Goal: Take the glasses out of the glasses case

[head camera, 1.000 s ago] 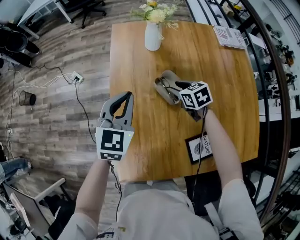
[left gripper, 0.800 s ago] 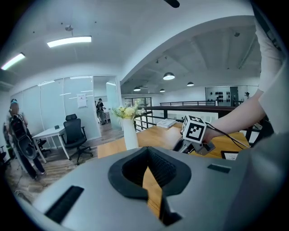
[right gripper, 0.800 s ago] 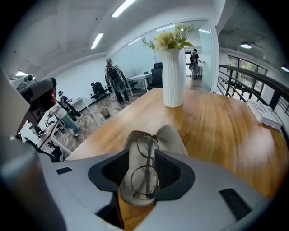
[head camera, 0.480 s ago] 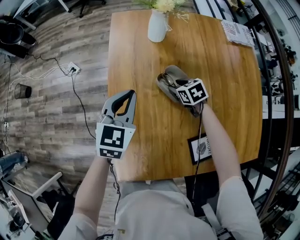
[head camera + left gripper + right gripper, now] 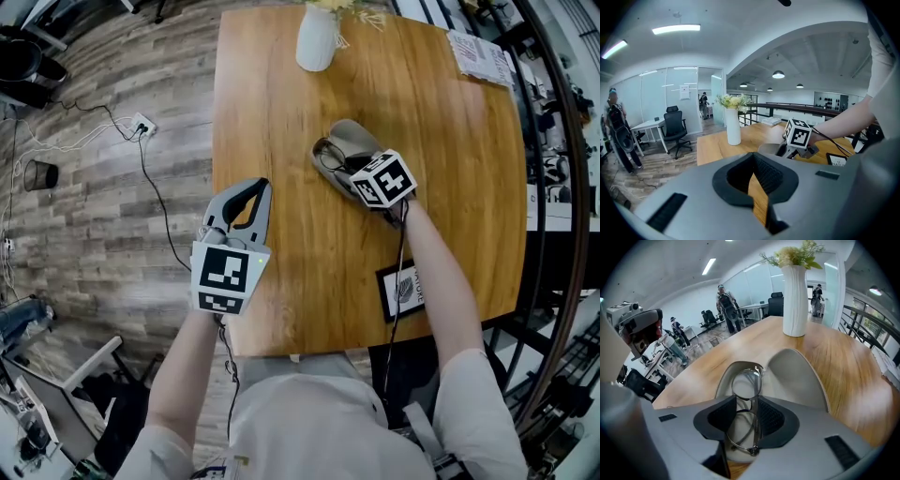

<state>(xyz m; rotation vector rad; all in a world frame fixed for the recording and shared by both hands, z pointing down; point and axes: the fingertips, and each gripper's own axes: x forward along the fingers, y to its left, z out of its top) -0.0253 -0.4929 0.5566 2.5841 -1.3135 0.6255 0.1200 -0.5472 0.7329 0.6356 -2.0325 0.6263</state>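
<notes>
Nearest, the left gripper (image 5: 251, 189) hangs over the left edge of the wooden bench (image 5: 281, 103), its jaws together at the tips with nothing between them. Further out, the right gripper (image 5: 747, 406) points down into the open grey glasses case (image 5: 799, 376) at mid-bench. Its jaws are closing, with the glasses (image 5: 746, 383) between them, lying in the case. Beyond stands a white vase (image 5: 316, 37) of flowers.

Orange-brown wood-grain table (image 5: 281, 122); white vase (image 5: 316, 37) (pale yellow flowers (image 5: 790, 254)) at its far edge; grey glasses case (image 5: 354, 141).
</notes>
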